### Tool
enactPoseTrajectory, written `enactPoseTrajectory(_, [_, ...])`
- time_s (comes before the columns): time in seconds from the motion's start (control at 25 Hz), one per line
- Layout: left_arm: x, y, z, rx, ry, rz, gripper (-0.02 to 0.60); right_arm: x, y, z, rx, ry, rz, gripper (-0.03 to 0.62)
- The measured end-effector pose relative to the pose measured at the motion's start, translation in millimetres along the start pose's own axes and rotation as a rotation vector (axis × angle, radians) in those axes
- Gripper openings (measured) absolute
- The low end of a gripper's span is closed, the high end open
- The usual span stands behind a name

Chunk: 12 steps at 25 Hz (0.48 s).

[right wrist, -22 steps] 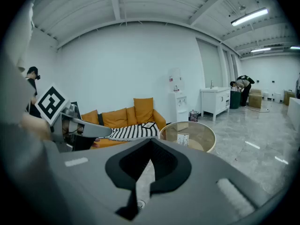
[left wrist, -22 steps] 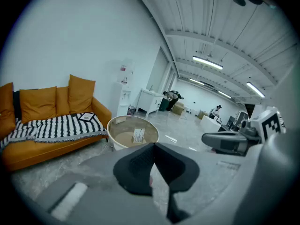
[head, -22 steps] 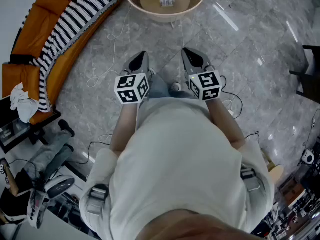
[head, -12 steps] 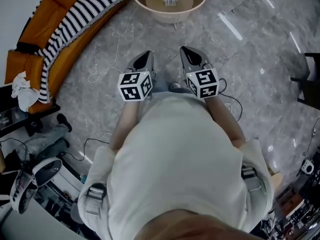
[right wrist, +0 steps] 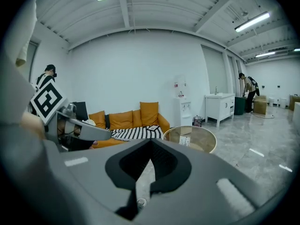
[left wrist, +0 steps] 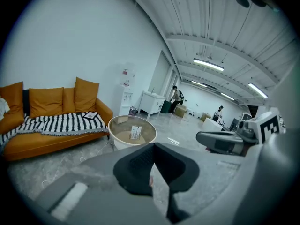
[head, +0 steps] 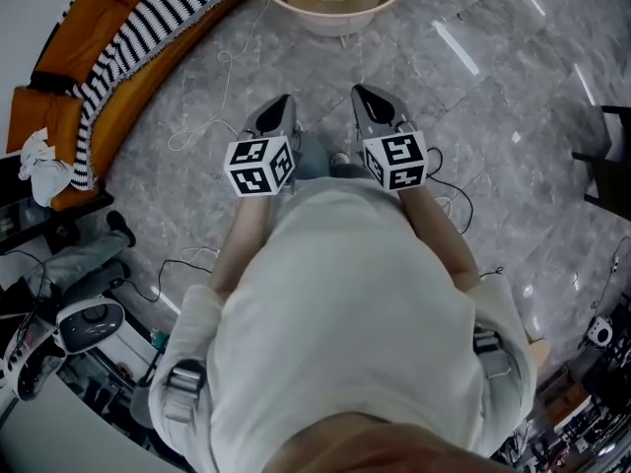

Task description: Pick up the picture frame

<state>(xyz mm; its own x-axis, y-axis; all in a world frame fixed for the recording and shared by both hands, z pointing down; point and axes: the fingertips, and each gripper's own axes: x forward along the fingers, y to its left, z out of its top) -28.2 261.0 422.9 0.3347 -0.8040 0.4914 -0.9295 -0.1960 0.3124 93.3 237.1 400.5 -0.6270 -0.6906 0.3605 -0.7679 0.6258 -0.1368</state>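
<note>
Grey stone floor [head: 493,116] lies between the person and the orange sofa [left wrist: 47,102]. What I take for the picture frame [left wrist: 90,115] lies flat on its striped blanket [left wrist: 56,124], well ahead and leftward. It is nearer the left hand-held gripper [head: 279,103], which is closed and empty, as is the right hand-held gripper [head: 361,94]. The frame's long axis is too small to read. The upright card [left wrist: 136,132] on the round glass desk [left wrist: 110,128] might be the frame instead.

Small dark-edged rectangular picture frame [left wrist: 90,115] is seen lying flat on striped blanket [left wrist: 56,123] over orange sofa [left wrist: 42,145], 9 o'clock in left gripper view.
</note>
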Motion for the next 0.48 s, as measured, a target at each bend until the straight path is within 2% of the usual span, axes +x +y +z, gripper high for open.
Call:
enactPoseTrajectory(0.24, [4,13,-8,-0.02,0.034,0.025,0.002,9,3,-11,0.01,0.045,0.02,0.0])
enactPoseTrajectory(0.48, [36,27,-5,-0.041,0.059,0.031,0.001,32,-21,-8,0.007,0.076,0.004,0.0])
